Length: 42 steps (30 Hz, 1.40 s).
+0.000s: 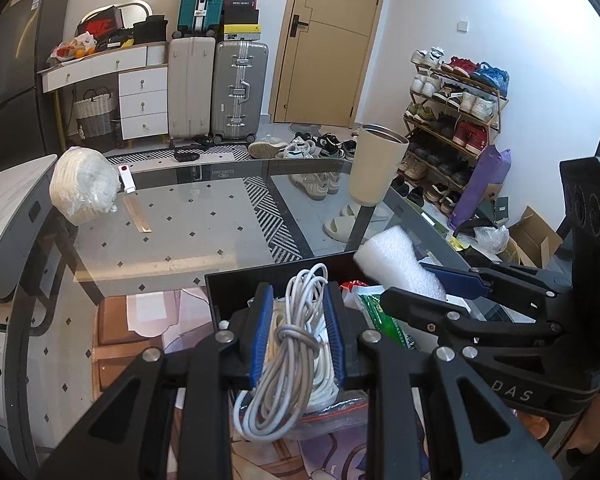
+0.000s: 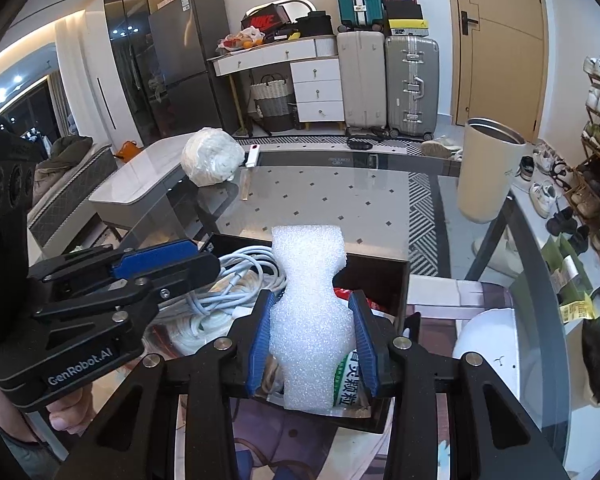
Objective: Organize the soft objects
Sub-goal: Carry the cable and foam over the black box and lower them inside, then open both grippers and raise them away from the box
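My left gripper (image 1: 299,292) is shut on a coiled bundle of white and grey cable (image 1: 292,344), held over a black open box (image 1: 236,278) on the glass table. My right gripper (image 2: 312,300) is shut on a white foam piece (image 2: 310,280), its blue pads pinching the foam's waist above the same box (image 2: 380,268). A green-printed packet (image 2: 348,376) and more white cord lie inside the box. In the right wrist view the left gripper (image 2: 206,256) sits at the left over the cable (image 2: 240,276). In the left wrist view the right gripper (image 1: 408,280) comes in from the right with the foam (image 1: 392,260).
A plastic-wrapped bundle of white rope (image 1: 82,186) rests at the table's far left corner, beside a small white device (image 1: 126,178) and a ruler (image 1: 138,214). A tall beige tumbler (image 1: 374,164) stands at the far right. Suitcases, drawers and a shoe rack line the room.
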Each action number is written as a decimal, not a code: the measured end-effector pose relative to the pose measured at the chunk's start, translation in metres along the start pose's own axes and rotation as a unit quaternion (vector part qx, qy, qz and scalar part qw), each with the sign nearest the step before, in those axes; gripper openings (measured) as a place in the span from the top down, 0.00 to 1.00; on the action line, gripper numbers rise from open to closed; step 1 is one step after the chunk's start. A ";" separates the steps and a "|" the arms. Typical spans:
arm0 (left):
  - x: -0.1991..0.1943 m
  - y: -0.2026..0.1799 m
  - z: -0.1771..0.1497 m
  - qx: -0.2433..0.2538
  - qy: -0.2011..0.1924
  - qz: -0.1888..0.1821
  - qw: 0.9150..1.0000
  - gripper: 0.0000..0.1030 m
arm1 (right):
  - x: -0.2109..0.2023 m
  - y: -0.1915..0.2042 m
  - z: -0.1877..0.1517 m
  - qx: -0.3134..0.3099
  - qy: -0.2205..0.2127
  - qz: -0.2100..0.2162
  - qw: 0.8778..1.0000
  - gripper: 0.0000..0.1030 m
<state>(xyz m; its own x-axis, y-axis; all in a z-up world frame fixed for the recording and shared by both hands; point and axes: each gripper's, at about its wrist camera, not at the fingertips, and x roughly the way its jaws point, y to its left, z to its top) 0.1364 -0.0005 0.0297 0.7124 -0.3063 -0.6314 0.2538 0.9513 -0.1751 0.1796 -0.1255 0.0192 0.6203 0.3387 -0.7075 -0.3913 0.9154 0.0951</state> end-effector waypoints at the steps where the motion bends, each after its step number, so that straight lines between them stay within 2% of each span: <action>1: 0.000 0.000 0.000 -0.001 0.000 -0.001 1.000 0.76 | 0.000 0.000 0.000 0.000 0.000 0.000 1.000 0.61; 4: -0.001 0.001 -0.001 -0.002 -0.001 -0.001 1.000 0.75 | -0.001 0.000 -0.001 0.001 -0.001 0.002 1.000 0.58; 7: 0.000 0.001 0.000 -0.003 -0.002 -0.001 1.000 0.52 | -0.002 0.000 -0.001 0.001 -0.002 0.002 1.000 0.54; 8: -0.001 0.001 0.000 -0.003 -0.004 0.000 1.000 0.49 | -0.003 0.000 -0.001 0.001 -0.003 -0.001 1.000 0.53; 12: -0.010 0.003 0.001 -0.013 -0.023 0.006 1.000 0.45 | -0.008 0.001 -0.001 -0.003 -0.013 -0.004 1.000 0.52; 14: -0.012 0.003 0.002 -0.015 -0.027 0.005 1.000 0.22 | -0.011 0.002 -0.001 -0.004 -0.020 -0.004 1.000 0.51; 16: -0.016 0.003 0.002 -0.019 -0.036 0.013 0.999 0.15 | -0.014 0.003 -0.002 -0.007 -0.029 -0.007 1.000 0.50; 17: -0.018 0.004 0.002 -0.019 -0.041 0.016 0.999 0.14 | -0.017 0.003 -0.002 -0.007 -0.035 -0.010 0.999 0.47; 20: -0.031 0.005 0.002 -0.019 -0.077 0.042 0.996 0.13 | -0.025 0.004 -0.006 -0.008 -0.058 -0.023 0.998 0.16; 23: -0.047 0.003 -0.002 -0.013 -0.108 0.051 0.993 0.07 | -0.039 0.009 -0.012 -0.015 -0.098 -0.026 0.995 0.16; 26: -0.057 0.006 -0.009 -0.014 -0.130 0.062 0.989 0.06 | -0.049 0.017 -0.020 -0.039 -0.129 -0.049 0.990 0.15; 29: -0.065 0.007 -0.017 -0.012 -0.151 0.070 0.986 0.04 | -0.060 0.025 -0.030 -0.056 -0.168 -0.080 0.981 0.10; 30: -0.068 0.007 -0.020 -0.008 -0.160 0.073 0.984 0.03 | -0.064 0.027 -0.036 -0.061 -0.196 -0.076 0.976 0.08; 31: -0.070 0.007 -0.024 -0.004 -0.169 0.077 0.983 0.03 | -0.067 0.028 -0.041 -0.064 -0.206 -0.072 0.974 0.07; 35: -0.077 0.006 -0.035 0.000 -0.185 0.085 0.979 0.00 | -0.075 0.023 -0.056 -0.061 -0.229 -0.060 0.970 0.05; 37: -0.079 0.008 -0.041 -0.002 -0.196 0.093 0.976 0.00 | -0.078 0.013 -0.065 -0.037 -0.244 -0.070 0.967 0.03; 39: -0.080 0.011 -0.050 -0.009 -0.201 0.100 0.974 0.00 | -0.079 0.004 -0.072 -0.016 -0.243 -0.080 0.966 0.03; 42: -0.078 0.014 -0.059 -0.015 -0.195 0.093 0.976 0.00 | -0.078 -0.010 -0.077 0.007 -0.236 -0.083 0.968 0.03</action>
<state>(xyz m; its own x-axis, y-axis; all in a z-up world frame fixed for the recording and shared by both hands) 0.0458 0.0386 0.0316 0.9408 -0.1126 -0.3197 0.0812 0.9906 -0.1101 0.0825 -0.1775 0.0198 0.9166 0.2462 -0.3150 -0.2529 0.9673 0.0200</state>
